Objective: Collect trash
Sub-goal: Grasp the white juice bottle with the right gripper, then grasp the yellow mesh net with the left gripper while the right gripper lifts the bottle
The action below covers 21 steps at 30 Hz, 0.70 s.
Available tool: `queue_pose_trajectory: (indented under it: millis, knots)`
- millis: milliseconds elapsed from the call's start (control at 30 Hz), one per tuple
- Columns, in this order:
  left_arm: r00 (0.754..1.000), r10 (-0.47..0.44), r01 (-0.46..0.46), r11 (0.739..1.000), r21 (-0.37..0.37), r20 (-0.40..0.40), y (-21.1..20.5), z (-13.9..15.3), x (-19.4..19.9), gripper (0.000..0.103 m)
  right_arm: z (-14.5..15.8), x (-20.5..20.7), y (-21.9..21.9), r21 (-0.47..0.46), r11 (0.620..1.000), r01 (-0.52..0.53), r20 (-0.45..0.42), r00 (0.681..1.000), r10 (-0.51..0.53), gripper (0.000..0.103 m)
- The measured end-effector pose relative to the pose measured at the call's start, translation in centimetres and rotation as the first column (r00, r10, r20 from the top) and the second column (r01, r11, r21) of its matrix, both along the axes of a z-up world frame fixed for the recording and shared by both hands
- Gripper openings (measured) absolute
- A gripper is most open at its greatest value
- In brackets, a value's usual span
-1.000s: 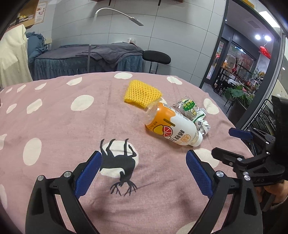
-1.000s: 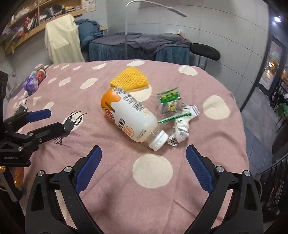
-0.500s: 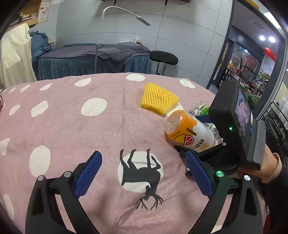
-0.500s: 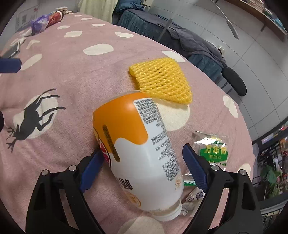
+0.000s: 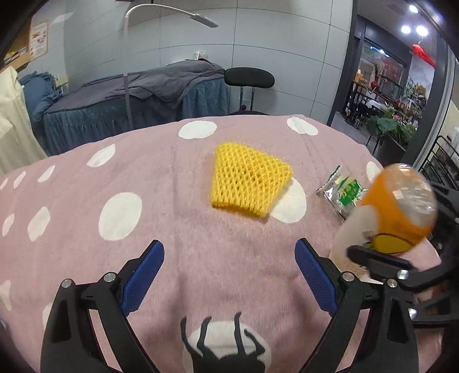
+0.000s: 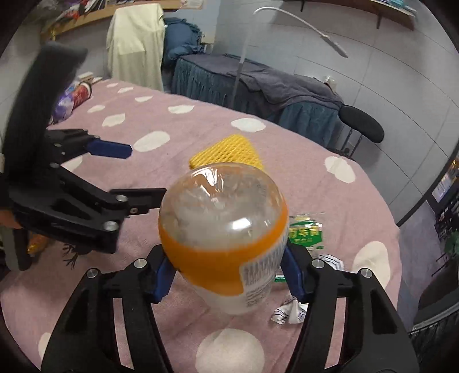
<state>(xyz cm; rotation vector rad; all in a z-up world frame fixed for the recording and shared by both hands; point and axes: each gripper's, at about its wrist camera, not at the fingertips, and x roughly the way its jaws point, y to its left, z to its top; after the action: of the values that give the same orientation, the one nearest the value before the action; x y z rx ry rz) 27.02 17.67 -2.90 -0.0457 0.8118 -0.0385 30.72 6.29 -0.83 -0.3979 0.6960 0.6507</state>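
The plastic drink bottle (image 6: 229, 238), seemingly empty, light and slippery, we hold clamped mid-body in the right gripper (image 6: 226, 272); the left gripper (image 5: 229, 275) stands apart, holding nothing.

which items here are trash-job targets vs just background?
Job: bottle held in right tool; yellow foam net; green wrapper; crumpled wrapper.
Background: polka-dot cover; massage bed; stool; lamp; open left tool.

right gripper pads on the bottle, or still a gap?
Touching. Right wrist view: both blue pads press the bottle, lifted off the blanket.
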Motion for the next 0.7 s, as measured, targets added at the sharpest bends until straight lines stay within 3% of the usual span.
queue_pose_trajectory:
  millis: [133,233,333,400,467,567,700]
  knots:
    - [0.999,-0.036,0.037,0.999,0.023,-0.034,-1.6,-0.6,3.6,0.079,2.1,-0.3,-4.2,0.144,0.984,0.104,-0.043,0.994,-0.099,0.062]
    - [0.996,-0.058,0.065,0.992,0.107,-0.067,-3.6,-1.4,6.4,0.078,3.1,-1.6,-6.0,0.198,0.969,0.144,-0.04,0.989,-0.139,0.062]
    - [0.992,-0.048,0.065,0.987,0.145,-0.116,-4.6,-2.7,8.7,0.068,3.8,-3.2,-7.0,0.242,0.959,0.15,-0.049,0.989,-0.142,0.062]
    - [0.995,-0.025,0.038,0.991,0.129,-0.101,-4.5,-2.4,8.8,0.056,4.3,-4.4,-7.7,0.268,0.952,0.15,-0.042,0.989,-0.144,0.062]
    - [0.995,0.002,0.01,0.993,0.117,-0.104,-4.2,-2.0,8.7,0.035,4.7,-5.9,-8.4,0.284,0.946,0.154,-0.025,0.988,-0.154,0.062]
    - [0.995,0.017,-0.005,0.991,0.133,-0.094,-4.0,-1.6,8.2,0.014,5.0,-7.8,-9.5,0.31,0.937,0.159,-0.021,0.987,-0.161,0.062]
    - [0.996,0.037,-0.029,0.995,0.094,-0.082,-3.5,-0.9,6.1,0.01,5.1,-9.0,-11.2,0.343,0.921,0.186,-0.008,0.981,-0.195,0.062]
